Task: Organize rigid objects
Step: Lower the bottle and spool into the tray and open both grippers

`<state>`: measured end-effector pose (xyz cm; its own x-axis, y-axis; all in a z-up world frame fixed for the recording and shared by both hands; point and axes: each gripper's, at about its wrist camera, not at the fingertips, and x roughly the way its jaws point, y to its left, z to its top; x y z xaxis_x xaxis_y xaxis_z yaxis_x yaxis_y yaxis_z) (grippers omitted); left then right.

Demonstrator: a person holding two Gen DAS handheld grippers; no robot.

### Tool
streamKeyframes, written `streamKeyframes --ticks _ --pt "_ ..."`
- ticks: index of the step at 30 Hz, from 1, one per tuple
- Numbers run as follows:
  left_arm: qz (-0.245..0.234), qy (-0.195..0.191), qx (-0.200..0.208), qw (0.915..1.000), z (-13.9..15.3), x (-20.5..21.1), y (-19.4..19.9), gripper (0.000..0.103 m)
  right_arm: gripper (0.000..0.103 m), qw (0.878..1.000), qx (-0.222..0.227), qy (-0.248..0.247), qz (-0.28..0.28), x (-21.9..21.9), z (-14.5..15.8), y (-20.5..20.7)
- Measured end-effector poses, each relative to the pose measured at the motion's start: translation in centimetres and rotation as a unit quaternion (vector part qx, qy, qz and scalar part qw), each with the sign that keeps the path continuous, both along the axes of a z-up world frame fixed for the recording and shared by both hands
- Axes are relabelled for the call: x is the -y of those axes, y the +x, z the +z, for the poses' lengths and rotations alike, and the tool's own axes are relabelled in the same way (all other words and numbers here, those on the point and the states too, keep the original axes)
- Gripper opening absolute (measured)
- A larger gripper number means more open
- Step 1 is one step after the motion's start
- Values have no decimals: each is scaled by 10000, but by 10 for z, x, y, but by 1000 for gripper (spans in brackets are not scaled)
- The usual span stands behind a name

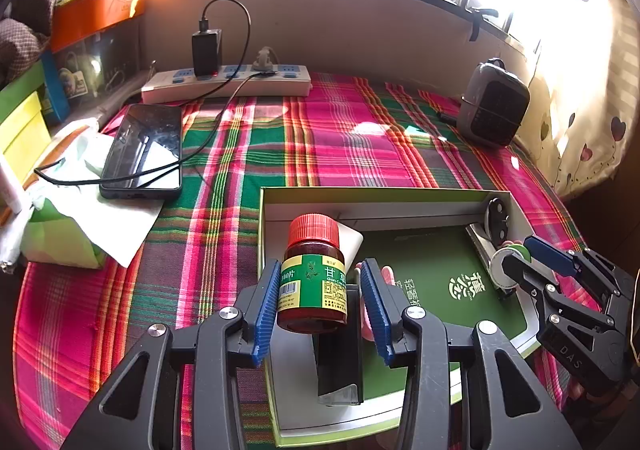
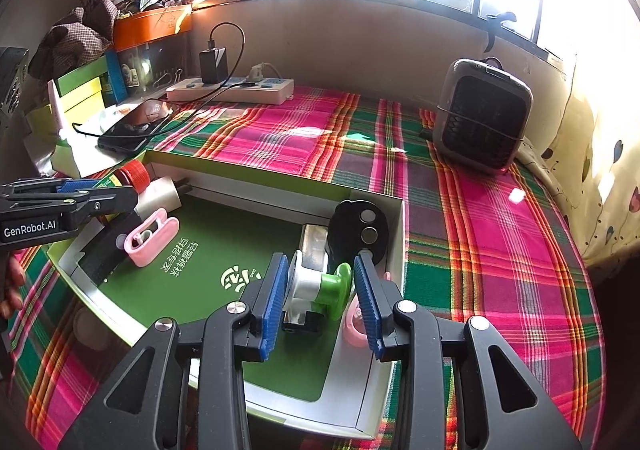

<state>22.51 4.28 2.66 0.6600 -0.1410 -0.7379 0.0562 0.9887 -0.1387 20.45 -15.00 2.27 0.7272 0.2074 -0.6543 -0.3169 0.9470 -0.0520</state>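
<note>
Left hand-held gripper (image 1: 320, 302) stands parted around a red-capped brown pill bottle (image 1: 314, 274), its right pad clear of it, at the left edge of the shallow green-floored cardboard box (image 1: 380, 196). Right hand-held gripper (image 2: 322, 288) brackets a white-and-green spool-like piece (image 2: 320, 286); grip unclear. Pink plastic clip (image 2: 150, 236) lies inside; black phone (image 1: 146, 150) beyond on the plaid-covered desk (image 1: 320, 130).

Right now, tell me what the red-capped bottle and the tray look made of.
Bottle: likely translucent brown plastic, possibly glass; glossy, ribbed red cap, printed paper-like label. Tray: looks like matte cardboard, with thin folded walls and a green printed floor.
</note>
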Motion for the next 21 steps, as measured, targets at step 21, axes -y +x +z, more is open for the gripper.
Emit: streamKeyframes --ticks 21 --pt "27 22 60 10000 2 1 -6 42 49 9998 177 22 113 -5 5 -9"
